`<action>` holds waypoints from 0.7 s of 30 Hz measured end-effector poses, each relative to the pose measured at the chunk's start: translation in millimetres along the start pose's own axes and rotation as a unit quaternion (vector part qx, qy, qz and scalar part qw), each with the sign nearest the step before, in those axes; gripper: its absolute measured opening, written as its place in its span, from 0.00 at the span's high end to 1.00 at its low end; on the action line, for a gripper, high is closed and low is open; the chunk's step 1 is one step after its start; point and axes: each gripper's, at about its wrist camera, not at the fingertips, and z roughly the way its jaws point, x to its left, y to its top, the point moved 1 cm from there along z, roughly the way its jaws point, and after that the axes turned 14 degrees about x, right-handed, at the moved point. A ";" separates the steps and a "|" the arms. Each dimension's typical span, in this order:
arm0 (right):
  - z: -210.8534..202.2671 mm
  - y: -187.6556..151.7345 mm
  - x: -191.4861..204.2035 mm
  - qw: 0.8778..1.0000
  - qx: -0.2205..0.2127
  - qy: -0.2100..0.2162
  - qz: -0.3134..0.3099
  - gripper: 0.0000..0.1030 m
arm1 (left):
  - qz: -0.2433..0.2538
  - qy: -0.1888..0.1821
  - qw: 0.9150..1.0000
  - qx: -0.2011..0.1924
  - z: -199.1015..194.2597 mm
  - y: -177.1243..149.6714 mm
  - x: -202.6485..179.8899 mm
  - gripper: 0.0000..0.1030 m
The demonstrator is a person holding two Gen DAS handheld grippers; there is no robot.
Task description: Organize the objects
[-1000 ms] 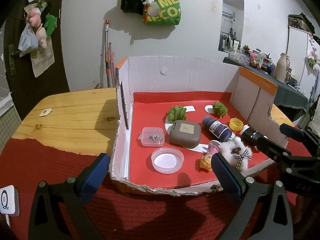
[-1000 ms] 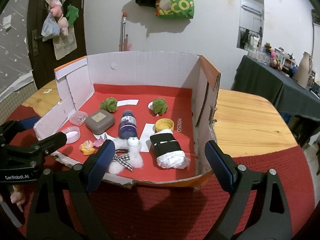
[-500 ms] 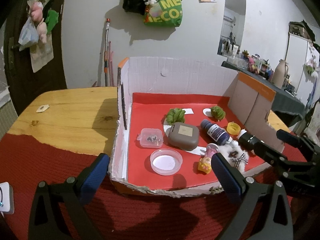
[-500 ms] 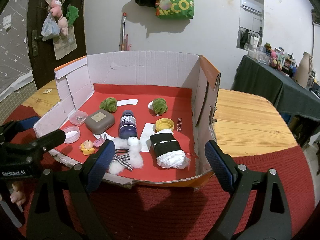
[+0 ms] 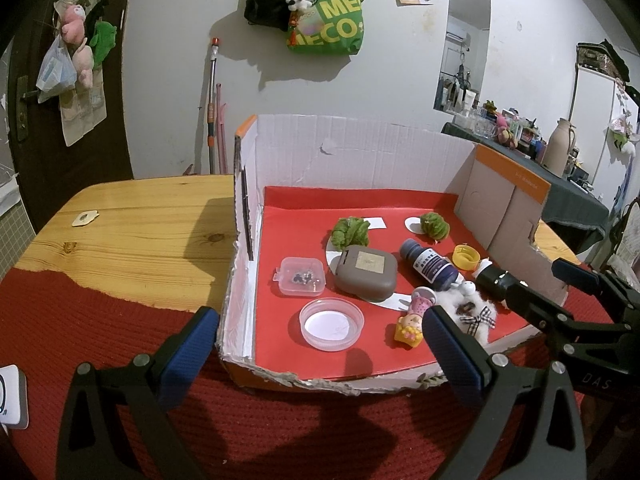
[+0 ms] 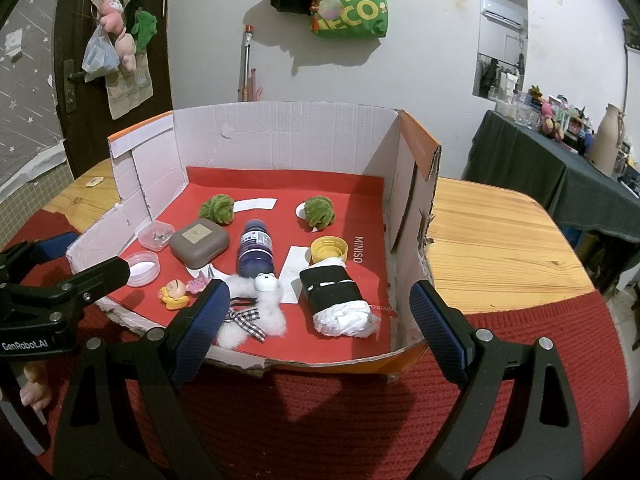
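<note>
While both tongs hang wide and empty before the cardboard tray, we read it left to right: ahead of the left gripper sits the clear lid; ahead of the right gripper, 1 fluffy toy and a wrapped roll. Reaching in, we risk snagging the torn front rim or rolling the purple bottle.

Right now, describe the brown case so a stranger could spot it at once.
Find the open cardboard box with the red floor. Left of the dark bottle lying on its side sits the brown case, just in front of a green plush. It is the only rounded-square, closed brown thing, with a pale label on its lid.
</note>
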 end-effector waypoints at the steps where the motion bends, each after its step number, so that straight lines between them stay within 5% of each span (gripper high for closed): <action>1: 0.0 0.0 0.1 1.000 0.000 0.000 0.000 0.10 | 0.000 0.000 1.000 0.000 0.0 0.1 -0.2 0.00; 21: -26.2 -6.5 0.1 1.000 -0.012 -0.009 0.011 0.11 | 0.014 0.019 0.999 -0.029 -29.8 -4.8 -7.1 0.00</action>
